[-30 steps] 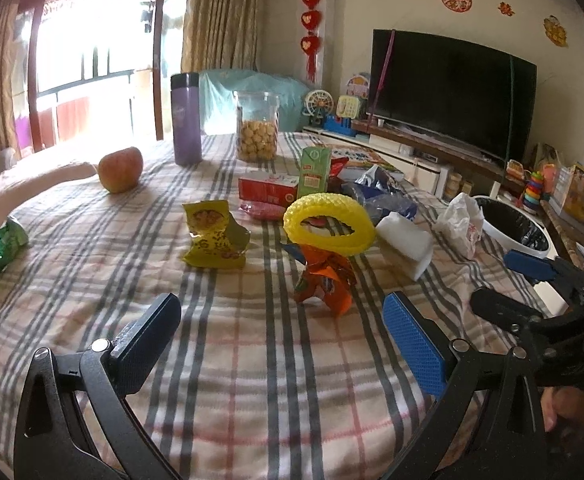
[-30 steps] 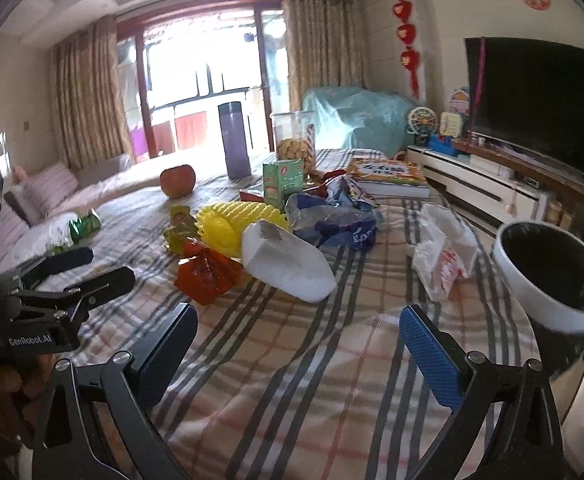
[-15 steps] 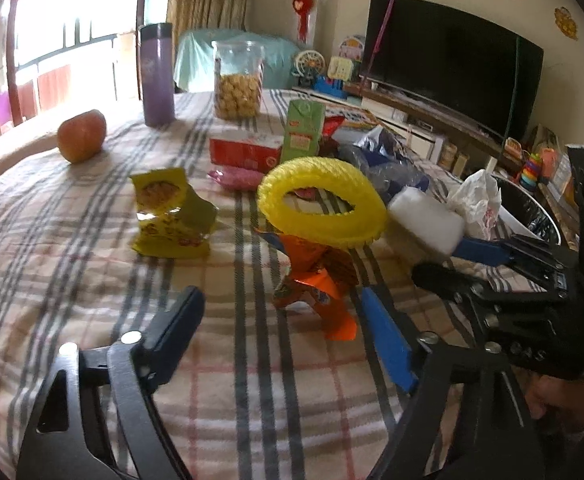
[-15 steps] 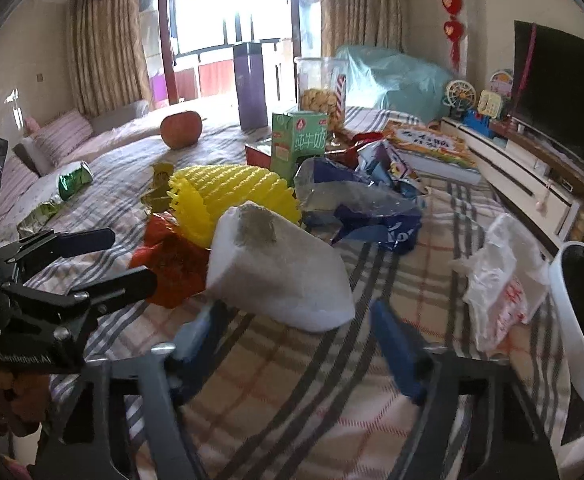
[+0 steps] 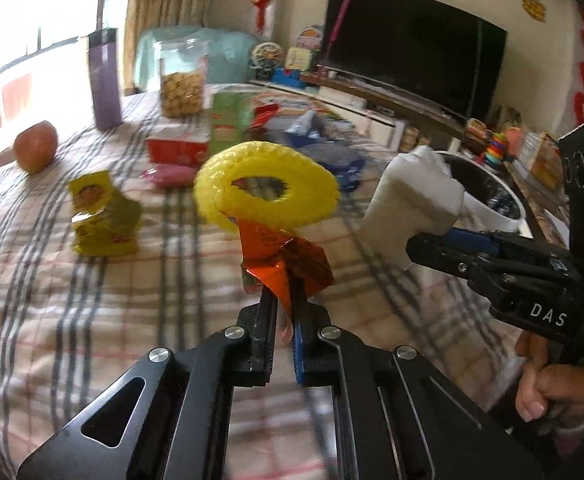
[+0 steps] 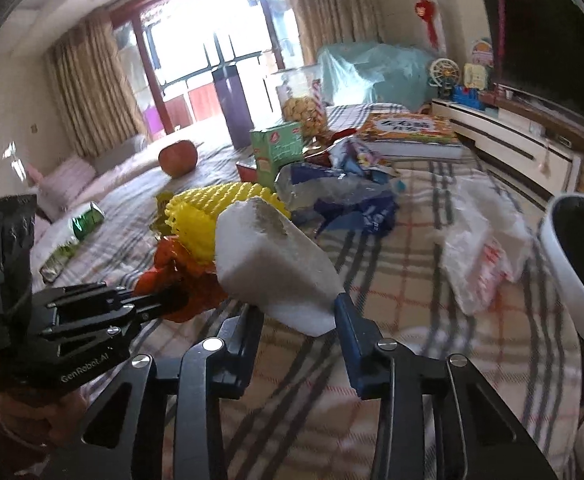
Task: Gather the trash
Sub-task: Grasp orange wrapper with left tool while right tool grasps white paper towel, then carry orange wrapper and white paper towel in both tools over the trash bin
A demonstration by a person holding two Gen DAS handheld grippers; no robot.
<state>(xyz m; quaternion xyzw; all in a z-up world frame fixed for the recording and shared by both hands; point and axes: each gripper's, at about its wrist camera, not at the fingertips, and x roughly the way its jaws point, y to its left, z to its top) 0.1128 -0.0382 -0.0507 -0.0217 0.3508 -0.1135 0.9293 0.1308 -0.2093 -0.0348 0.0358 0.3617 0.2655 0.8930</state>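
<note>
My left gripper (image 5: 282, 292) is shut on a crumpled orange wrapper (image 5: 288, 260), pinched between its pads. A yellow foam net ring (image 5: 315, 196) leans on top of that wrapper. To the right, a white foam block (image 5: 411, 204) sits tilted between the jaws of my right gripper (image 5: 423, 240). In the right wrist view the right gripper (image 6: 297, 316) is closing on the foam block (image 6: 276, 264), with both pads against its near end. The left gripper (image 6: 164, 300) shows at the left of that view, holding the orange wrapper (image 6: 188, 280).
On the plaid tablecloth (image 5: 92, 300) lie a yellow wrapper (image 5: 100, 216), an apple (image 5: 36, 146), a purple bottle (image 5: 106, 80), a cookie jar (image 5: 182, 80), a green carton (image 6: 278, 152), a blue bag (image 6: 339, 196) and a white plastic bag (image 6: 483, 248). A white bin (image 6: 563, 264) stands at the right edge.
Both grippers moved forward over the table and closed. The left one took hold of the orange wrapper; the right one closed onto the white foam block, which now stands tilted.
</note>
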